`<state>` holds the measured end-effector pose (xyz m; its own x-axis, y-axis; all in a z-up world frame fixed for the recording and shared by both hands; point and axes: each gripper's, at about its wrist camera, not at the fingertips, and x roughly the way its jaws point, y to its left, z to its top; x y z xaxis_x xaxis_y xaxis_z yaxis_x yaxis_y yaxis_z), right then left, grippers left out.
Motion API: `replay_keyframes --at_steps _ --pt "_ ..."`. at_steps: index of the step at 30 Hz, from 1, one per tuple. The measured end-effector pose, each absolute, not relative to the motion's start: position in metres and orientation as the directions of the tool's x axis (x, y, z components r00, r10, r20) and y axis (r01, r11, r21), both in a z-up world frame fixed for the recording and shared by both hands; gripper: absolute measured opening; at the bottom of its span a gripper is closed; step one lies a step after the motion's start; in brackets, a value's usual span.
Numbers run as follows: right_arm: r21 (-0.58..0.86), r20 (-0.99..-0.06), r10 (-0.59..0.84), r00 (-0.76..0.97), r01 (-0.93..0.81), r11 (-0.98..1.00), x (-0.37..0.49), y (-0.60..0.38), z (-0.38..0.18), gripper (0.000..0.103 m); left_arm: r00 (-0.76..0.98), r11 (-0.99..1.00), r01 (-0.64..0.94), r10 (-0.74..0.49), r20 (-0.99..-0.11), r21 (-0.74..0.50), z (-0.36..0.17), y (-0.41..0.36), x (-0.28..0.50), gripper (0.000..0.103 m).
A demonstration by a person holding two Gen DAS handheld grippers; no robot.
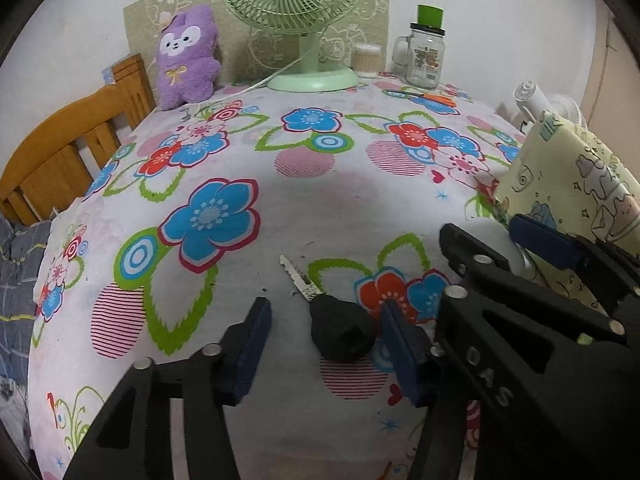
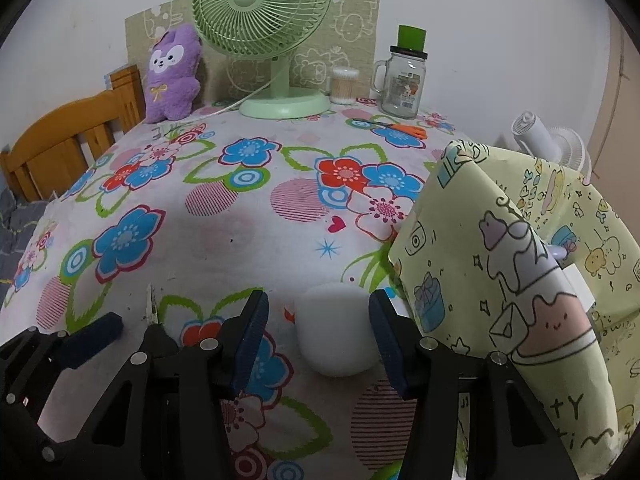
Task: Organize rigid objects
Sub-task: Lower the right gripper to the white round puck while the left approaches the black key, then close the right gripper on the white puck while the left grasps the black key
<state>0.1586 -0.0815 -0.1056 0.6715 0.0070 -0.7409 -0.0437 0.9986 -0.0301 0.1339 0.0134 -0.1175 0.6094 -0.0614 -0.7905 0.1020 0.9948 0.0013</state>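
A key with a black head (image 1: 340, 330) and a silver blade lies on the floral tablecloth, between the open fingers of my left gripper (image 1: 326, 350). A white rounded case (image 2: 336, 330) lies on the cloth between the open fingers of my right gripper (image 2: 318, 334); neither finger touches it. The right gripper shows in the left wrist view (image 1: 504, 248), with part of the white case behind it. The left gripper shows at the lower left of the right wrist view (image 2: 120, 330), with the key's blade tip (image 2: 151, 306) just visible.
A yellow cartoon-print bag (image 2: 516, 280) stands at the right. At the back are a green desk fan (image 2: 276, 32), a purple plush (image 2: 170, 74), a cotton swab box (image 2: 344, 86), a glass jar mug (image 2: 404, 80) and orange scissors (image 2: 400, 130). A wooden chair (image 2: 68, 140) stands at the left.
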Motion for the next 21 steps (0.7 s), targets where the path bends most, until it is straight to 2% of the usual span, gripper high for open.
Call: replay_keyframes --at_steps 2,4,9,12,16,21 --pt "-0.046 -0.742 0.003 0.67 -0.056 0.997 0.161 -0.08 -0.106 0.056 0.609 0.995 0.104 -0.063 -0.79 0.001 -0.118 0.014 0.133 0.051" --pt "-0.047 -0.743 0.005 0.67 -0.059 0.997 0.162 -0.08 -0.106 0.056 0.609 0.994 0.108 -0.071 -0.79 -0.006 -0.117 0.014 0.132 0.043" --pt "-0.058 -0.745 -0.002 0.667 -0.062 0.996 0.163 -0.079 -0.107 0.057 0.614 0.995 0.102 -0.066 -0.786 -0.004 -0.117 0.016 0.131 0.033" --pt "-0.079 -0.751 -0.025 0.66 -0.051 0.996 0.163 -0.077 -0.108 0.058 0.616 0.996 0.09 -0.049 -0.786 0.009 -0.117 0.018 0.129 0.033" --pt "-0.084 -0.755 -0.031 0.655 -0.05 0.995 0.164 -0.072 -0.11 0.069 0.619 0.997 0.082 -0.041 -0.785 0.013 -0.117 0.024 0.128 0.033" --pt "-0.102 -0.758 -0.062 0.649 -0.024 0.995 0.166 -0.071 -0.111 0.069 0.614 0.996 0.088 -0.059 -0.787 -0.005 -0.117 0.027 0.129 0.033"
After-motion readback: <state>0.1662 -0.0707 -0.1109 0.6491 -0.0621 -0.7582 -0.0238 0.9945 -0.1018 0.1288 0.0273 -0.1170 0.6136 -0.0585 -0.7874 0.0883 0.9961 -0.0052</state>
